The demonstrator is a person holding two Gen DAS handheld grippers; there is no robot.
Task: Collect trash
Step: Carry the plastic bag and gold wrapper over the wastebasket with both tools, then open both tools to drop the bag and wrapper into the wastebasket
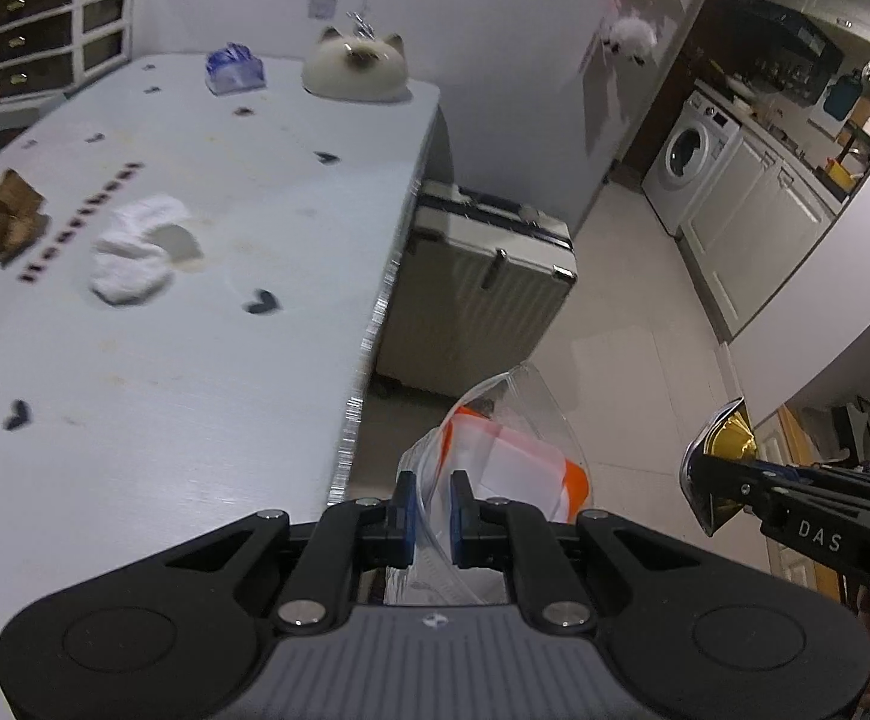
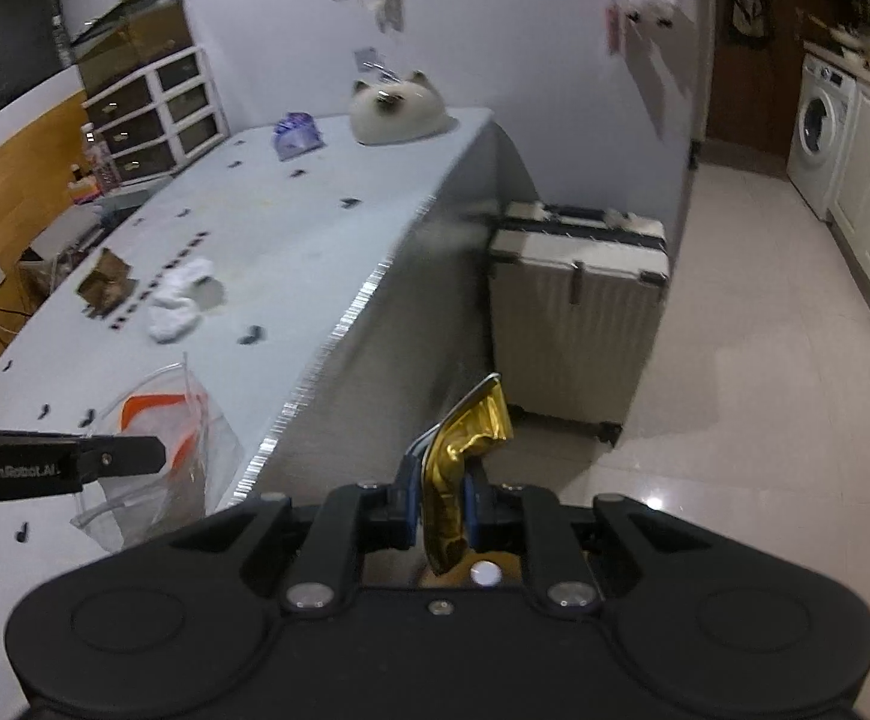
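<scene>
The left claw (image 1: 432,516), low in the frame, is clenched on a thin clear plastic bag with orange-and-white print (image 1: 513,456), limp and slippery, best pinched at its rim. The right claw (image 2: 441,507) grasps a crinkled gold foil wrapper (image 2: 465,438), light and crushable. At middle left, crumpled white tissue (image 1: 135,249) and torn brown cardboard (image 1: 6,216) lie on the pale table (image 1: 195,390).

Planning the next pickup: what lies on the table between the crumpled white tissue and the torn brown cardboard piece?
A row of small dark marks on the table, seen in both wrist views.
</scene>
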